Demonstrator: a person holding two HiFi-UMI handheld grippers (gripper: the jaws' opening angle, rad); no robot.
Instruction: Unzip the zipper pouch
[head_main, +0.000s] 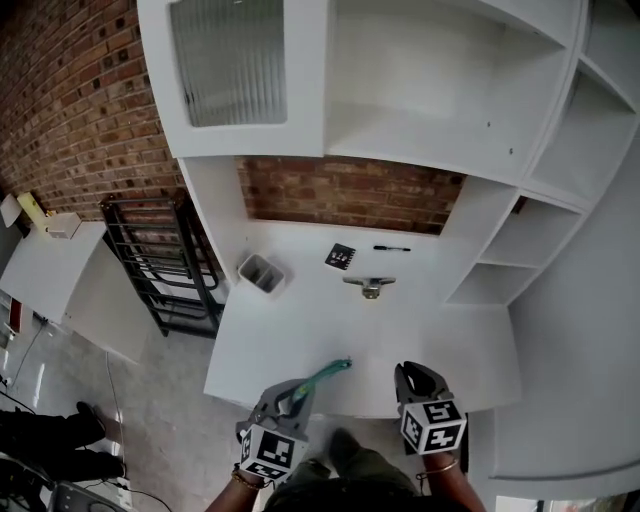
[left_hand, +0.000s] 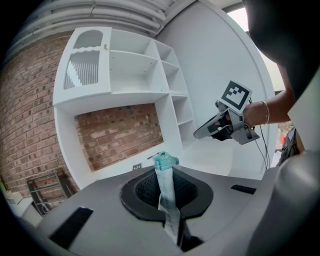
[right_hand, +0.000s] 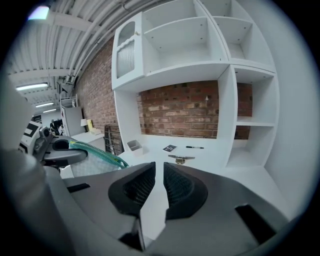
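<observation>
The zipper pouch (head_main: 322, 377) is a clear mesh bag with a teal zipper, held in the air over the near edge of the white table (head_main: 300, 335). My left gripper (head_main: 298, 388) is shut on it. In the left gripper view the pouch (left_hand: 165, 187) stands edge-on between the pads, its teal zipper end (left_hand: 164, 161) sticking up past them. My right gripper (head_main: 418, 372) hovers to the right of the pouch, apart from it. Its jaws (right_hand: 159, 175) show a narrow gap with nothing between them. From the right gripper view the pouch (right_hand: 92, 159) and the left gripper (right_hand: 60, 152) are at the left.
Further back on the table are a small white bin (head_main: 262, 272), a black marker card (head_main: 341, 256), a pen (head_main: 391, 248) and a metal clip (head_main: 370, 286). White shelving (head_main: 500, 270) rises behind and to the right. A black rack (head_main: 165, 265) stands left of the table.
</observation>
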